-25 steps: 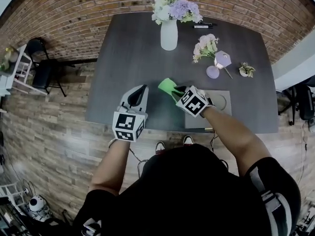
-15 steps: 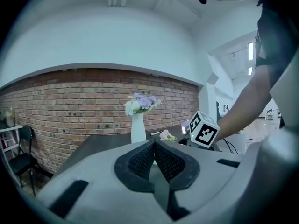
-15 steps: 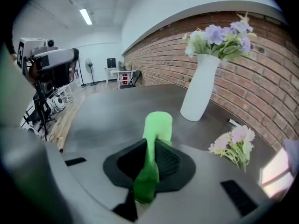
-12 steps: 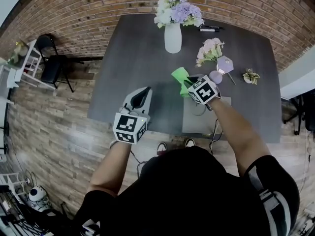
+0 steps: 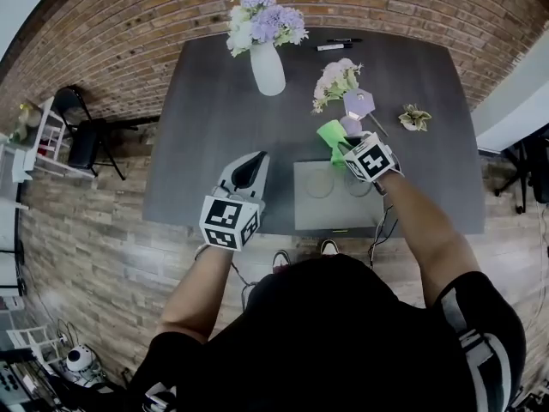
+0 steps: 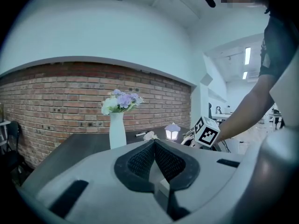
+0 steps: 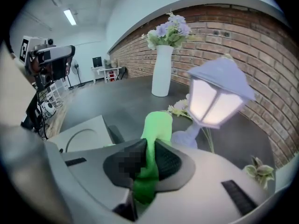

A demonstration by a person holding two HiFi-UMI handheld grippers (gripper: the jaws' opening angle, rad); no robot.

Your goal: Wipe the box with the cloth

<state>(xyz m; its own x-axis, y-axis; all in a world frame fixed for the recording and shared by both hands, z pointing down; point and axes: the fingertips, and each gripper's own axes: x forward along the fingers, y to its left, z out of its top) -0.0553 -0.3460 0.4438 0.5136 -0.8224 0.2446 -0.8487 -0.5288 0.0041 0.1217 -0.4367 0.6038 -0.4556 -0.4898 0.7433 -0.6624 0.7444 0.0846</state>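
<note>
A flat grey box (image 5: 326, 204) lies near the table's front edge; its corner shows in the right gripper view (image 7: 88, 132). A bright green cloth (image 5: 332, 136) (image 7: 154, 134) is pinched in my right gripper (image 5: 341, 150) (image 7: 148, 160), which hangs over the box's far right corner, close to a small lilac lantern (image 5: 360, 106) (image 7: 217, 94). My left gripper (image 5: 247, 166) (image 6: 154, 143) is shut and empty, held above the table to the left of the box.
A white vase of purple flowers (image 5: 266, 65) (image 6: 117, 129) (image 7: 162, 71) stands at the back of the dark table (image 5: 214, 110). A loose flower sprig (image 5: 333, 80), a small plant (image 5: 414, 117) and markers (image 5: 333, 45) lie behind the box. A chair (image 5: 81, 136) stands left.
My right gripper has carried the green cloth from the box's left side to its far right corner, near the lantern. The left gripper has stayed put.
</note>
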